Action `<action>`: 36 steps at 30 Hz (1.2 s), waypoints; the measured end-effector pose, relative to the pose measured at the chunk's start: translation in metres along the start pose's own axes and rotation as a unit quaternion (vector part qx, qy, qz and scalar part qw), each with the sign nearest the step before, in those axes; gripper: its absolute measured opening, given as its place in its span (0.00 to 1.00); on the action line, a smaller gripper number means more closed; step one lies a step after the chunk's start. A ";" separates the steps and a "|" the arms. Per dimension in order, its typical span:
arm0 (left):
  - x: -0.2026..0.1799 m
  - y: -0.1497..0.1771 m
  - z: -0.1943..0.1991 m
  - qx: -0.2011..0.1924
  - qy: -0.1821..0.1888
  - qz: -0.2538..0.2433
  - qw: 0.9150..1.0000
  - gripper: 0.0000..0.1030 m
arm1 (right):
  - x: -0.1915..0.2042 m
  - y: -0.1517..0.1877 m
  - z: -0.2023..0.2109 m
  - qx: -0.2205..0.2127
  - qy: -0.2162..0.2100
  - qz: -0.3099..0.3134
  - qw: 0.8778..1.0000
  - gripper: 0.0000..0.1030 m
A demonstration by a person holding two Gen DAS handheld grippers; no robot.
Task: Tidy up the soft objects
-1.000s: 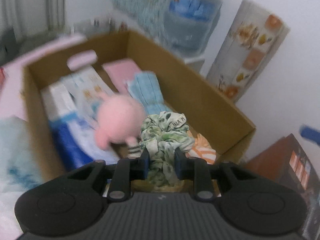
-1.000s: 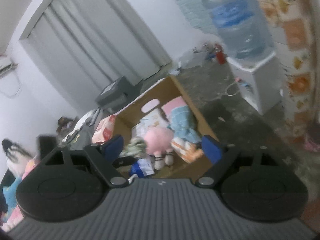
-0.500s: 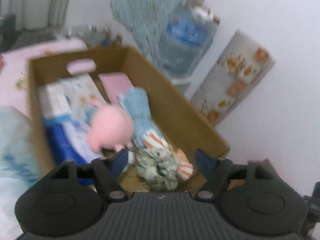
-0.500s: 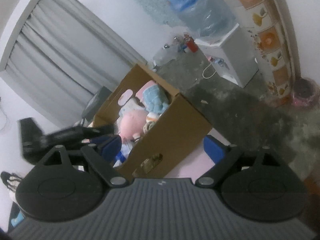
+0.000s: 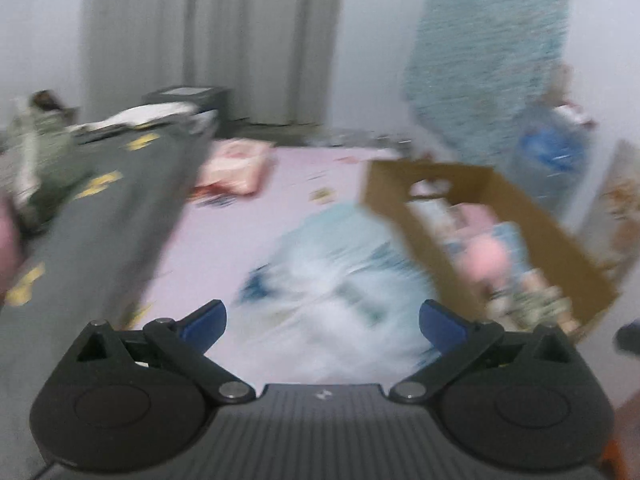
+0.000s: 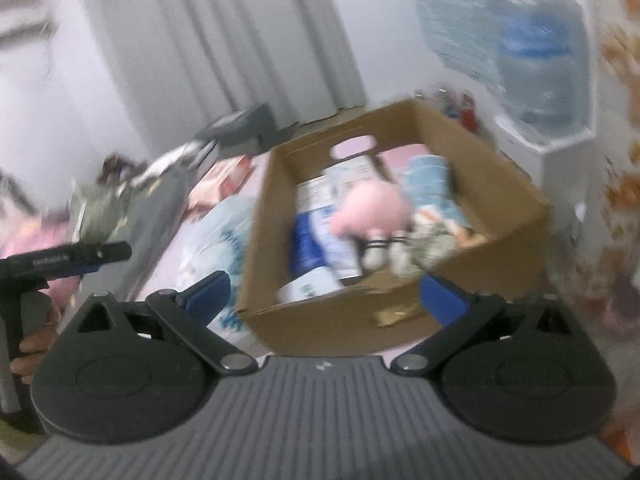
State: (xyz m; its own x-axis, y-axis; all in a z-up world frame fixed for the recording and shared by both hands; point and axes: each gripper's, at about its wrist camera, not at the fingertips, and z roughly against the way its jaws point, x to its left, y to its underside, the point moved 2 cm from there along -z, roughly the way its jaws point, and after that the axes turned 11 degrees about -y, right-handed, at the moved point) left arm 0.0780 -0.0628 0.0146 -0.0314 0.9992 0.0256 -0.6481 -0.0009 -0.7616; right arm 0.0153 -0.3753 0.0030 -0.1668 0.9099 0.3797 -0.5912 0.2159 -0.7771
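Observation:
A cardboard box (image 6: 508,196) holds a pink plush toy (image 6: 374,210), a green patterned cloth (image 6: 434,240), a blue towel (image 6: 428,176) and packets. It also shows in the left wrist view (image 5: 560,248) at the right, with the plush (image 5: 478,258) inside. My left gripper (image 5: 322,322) is open and empty over a clear plastic bag (image 5: 332,280) on the pink sheet. My right gripper (image 6: 324,292) is open and empty, just before the box's near wall. The left gripper (image 6: 104,256) also shows at the far left of the right wrist view.
A grey blanket (image 5: 100,208) with yellow marks lies at the left. A pink packet (image 5: 236,168) lies on the pink sheet (image 5: 224,240). A water dispenser (image 6: 540,76) stands behind the box. Grey curtains (image 5: 212,40) hang at the back.
My left gripper opened, let go of the green cloth in the box, and swung left away from the box. My right gripper moved back to face the box from above.

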 end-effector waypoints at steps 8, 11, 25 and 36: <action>0.009 0.041 0.005 0.036 -0.109 -0.012 0.993 1.00 | 0.056 0.017 -0.035 0.025 0.053 0.057 0.997 0.99; 0.001 0.049 0.007 0.053 -0.090 -0.025 0.994 1.00 | 0.063 0.024 -0.044 0.050 0.042 0.040 0.997 0.99; -0.051 0.055 0.009 0.065 -0.054 -0.045 0.995 1.00 | 0.066 0.037 -0.060 0.097 0.046 0.055 0.993 0.99; -0.058 0.051 0.005 0.071 -0.053 -0.039 0.995 1.00 | 0.049 0.036 -0.063 0.103 0.060 0.053 0.992 0.99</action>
State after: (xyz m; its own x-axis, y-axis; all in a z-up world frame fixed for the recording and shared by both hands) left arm 0.0430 -0.1211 -0.0230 -0.0517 0.9866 0.1550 -0.7530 0.0634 -0.6550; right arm 0.0352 -0.3006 -0.0379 -0.1491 0.9616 0.2302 -0.7259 0.0517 -0.6859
